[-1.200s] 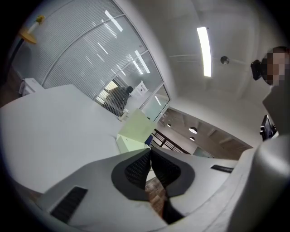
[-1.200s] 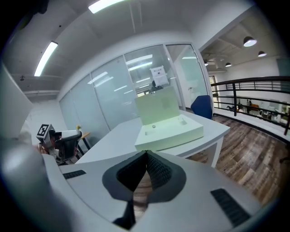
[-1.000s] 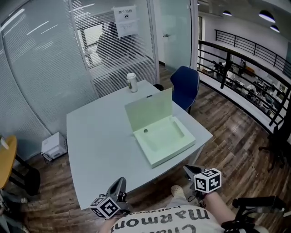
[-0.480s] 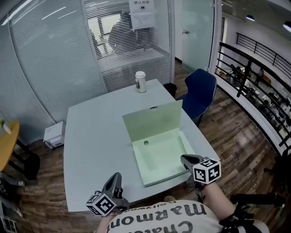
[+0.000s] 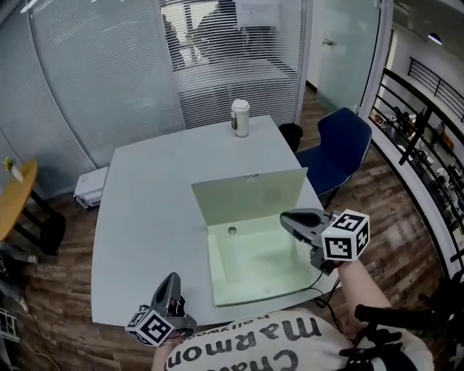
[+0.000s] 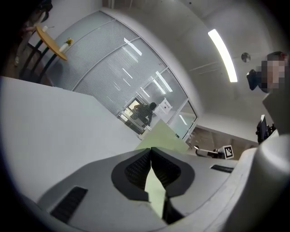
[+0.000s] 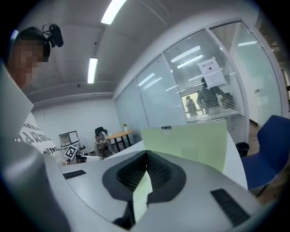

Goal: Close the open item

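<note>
Box sits open on table, lid upright at far side. Right gripper above box's right part, jaws together, empty. Left gripper at near table edge, jaws together, empty.

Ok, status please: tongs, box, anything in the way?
Left tongs shut, at table edge. Right tongs shut, over box by lid. Box open, lid upright. Cup stands clear behind.

The right hand-held gripper sits in front of the green box, so its right wall is hidden. The paper notice gets chopped by the top edge, and the label on the cup is way too small to read.
</note>
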A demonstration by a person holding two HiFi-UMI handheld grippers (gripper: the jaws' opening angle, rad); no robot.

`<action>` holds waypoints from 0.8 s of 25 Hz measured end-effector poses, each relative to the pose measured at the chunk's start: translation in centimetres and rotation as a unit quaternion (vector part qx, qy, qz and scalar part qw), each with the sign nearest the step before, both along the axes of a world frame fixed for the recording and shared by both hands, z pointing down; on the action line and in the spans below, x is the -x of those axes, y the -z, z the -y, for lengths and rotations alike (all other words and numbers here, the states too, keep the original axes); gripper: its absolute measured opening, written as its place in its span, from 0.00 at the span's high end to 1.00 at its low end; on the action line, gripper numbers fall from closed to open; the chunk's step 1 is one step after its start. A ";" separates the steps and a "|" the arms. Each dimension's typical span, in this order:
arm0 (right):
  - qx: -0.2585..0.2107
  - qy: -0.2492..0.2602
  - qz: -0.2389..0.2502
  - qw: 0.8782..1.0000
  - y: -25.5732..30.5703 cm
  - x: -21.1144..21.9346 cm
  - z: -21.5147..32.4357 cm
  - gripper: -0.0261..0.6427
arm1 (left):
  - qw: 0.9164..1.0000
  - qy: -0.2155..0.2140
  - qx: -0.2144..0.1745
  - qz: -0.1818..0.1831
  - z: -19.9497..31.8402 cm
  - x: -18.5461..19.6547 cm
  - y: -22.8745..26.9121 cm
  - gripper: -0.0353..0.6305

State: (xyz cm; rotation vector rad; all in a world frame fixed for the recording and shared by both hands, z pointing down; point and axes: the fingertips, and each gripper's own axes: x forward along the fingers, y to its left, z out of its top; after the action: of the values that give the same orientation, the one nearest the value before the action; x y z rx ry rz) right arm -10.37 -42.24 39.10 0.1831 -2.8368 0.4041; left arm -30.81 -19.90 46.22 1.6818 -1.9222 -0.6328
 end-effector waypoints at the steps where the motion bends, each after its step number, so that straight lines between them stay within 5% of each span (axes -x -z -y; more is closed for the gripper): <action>1: -0.011 0.018 0.002 1.000 1.1 0.8 0.7 0.96 | 1.000 0.004 0.004 0.003 -0.1 0.0 -0.2 0.94; 6: -0.120 0.075 -0.042 0.989 5.0 4.3 4.5 0.96 | 0.999 0.033 0.037 0.007 -1.3 -0.2 -0.8 0.94; 11: -0.234 0.118 -0.129 0.956 6.8 7.7 8.5 0.96 | 0.996 0.073 0.046 0.000 -3.0 0.1 -0.7 0.94; 20: -0.250 0.169 -0.253 0.919 2.0 11.8 10.2 0.96 | 0.992 0.099 0.076 0.002 -4.8 -1.2 -1.6 0.94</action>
State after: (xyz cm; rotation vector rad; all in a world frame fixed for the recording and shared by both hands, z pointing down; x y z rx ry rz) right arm -22.20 -52.42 37.09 -0.0975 -2.3287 -0.3972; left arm -29.62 -15.11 47.85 1.4120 -2.1003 -0.5409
